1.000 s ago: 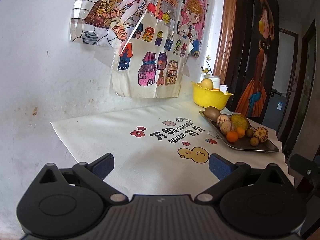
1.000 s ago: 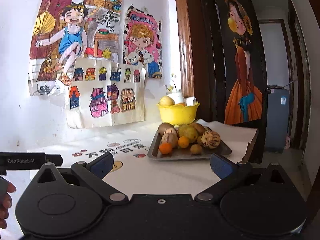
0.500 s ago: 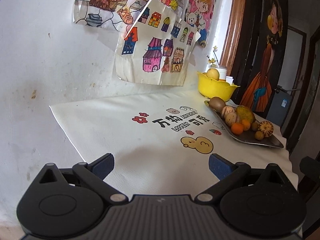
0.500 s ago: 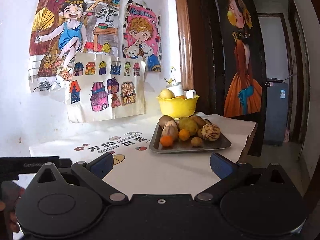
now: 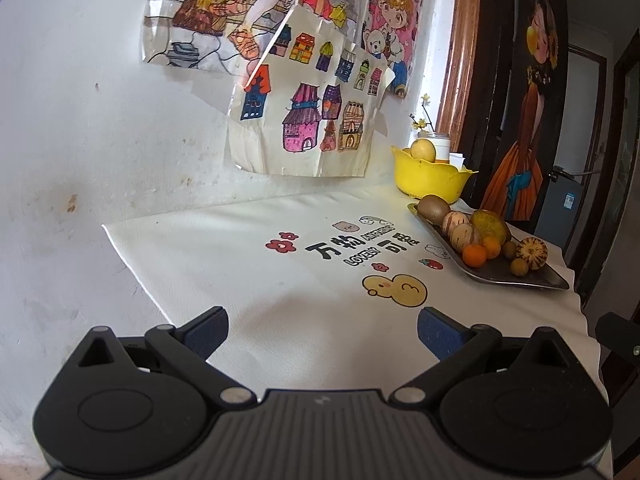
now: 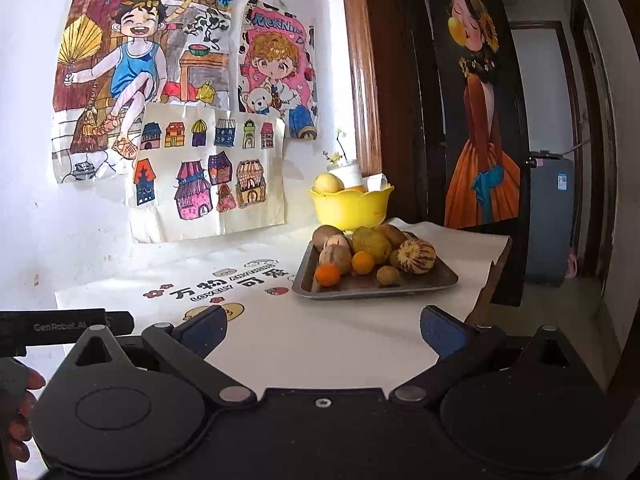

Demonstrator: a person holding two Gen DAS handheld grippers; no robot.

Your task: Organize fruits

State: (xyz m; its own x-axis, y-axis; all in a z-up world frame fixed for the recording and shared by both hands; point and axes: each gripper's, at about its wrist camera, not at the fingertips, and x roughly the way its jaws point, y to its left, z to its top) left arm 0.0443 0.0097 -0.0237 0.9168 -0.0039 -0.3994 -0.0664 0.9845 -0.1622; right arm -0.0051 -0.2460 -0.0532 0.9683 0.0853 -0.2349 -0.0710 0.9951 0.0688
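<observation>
A grey metal tray (image 6: 440, 280) on the white table holds several fruits: a kiwi (image 6: 325, 235), two small oranges (image 6: 328, 274), a yellow-green fruit (image 6: 372, 243), a striped melon-like fruit (image 6: 418, 255). It also shows in the left wrist view (image 5: 532, 278) at the right. Behind it stands a yellow bowl (image 6: 348, 208) with a yellow fruit (image 6: 327, 182) in it. My left gripper (image 5: 322, 330) is open and empty over the table, far left of the tray. My right gripper (image 6: 322, 330) is open and empty, short of the tray.
A white printed cloth (image 5: 280, 280) covers the table, which stands against a white wall with drawings (image 6: 192, 128). A small white jar with a flower (image 6: 348, 170) stands behind the bowl. The table's right edge (image 6: 496, 264) drops off beside a dark door.
Both cameras shifted slightly up and down; the right gripper has drawn a little nearer to the tray. Both grippers stay open and empty.
</observation>
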